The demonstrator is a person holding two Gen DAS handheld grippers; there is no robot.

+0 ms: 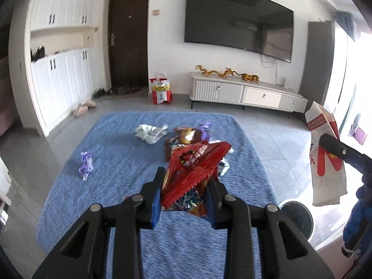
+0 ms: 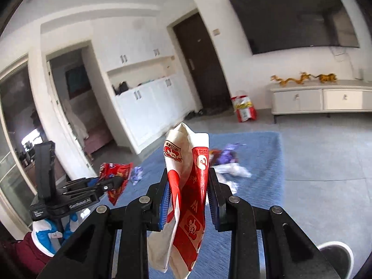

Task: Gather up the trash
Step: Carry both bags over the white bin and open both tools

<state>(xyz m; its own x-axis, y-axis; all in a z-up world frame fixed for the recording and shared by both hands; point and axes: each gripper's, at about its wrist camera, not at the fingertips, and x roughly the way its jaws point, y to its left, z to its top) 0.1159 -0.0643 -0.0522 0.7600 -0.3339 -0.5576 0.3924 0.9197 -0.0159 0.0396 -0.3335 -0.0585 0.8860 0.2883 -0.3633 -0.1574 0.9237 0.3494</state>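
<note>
Left gripper point(image 1: 186, 186) clamped on crinkly red foil wrapper point(image 1: 197, 165), right gripper point(image 2: 188, 190) clamped on creased paper bag point(image 2: 188, 186)

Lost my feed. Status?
Left gripper shut on red wrapper. Right gripper shut on paper bag. Wrappers remain on blue cloth.

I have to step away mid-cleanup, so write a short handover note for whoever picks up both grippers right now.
Left hand-held gripper: shut on a red snack wrapper, lifted off the blue cloth.
Right hand-held gripper: shut on a red-and-white paper bag, held upright in the air.
Bin: low, to the right of the cloth; its inside is not visible.
Done: both items picked up.
Left: drop both, probably into the bin. Then collect the white crumpled wrapper, purple wrapper and the small wrapper pile on the cloth.
</note>
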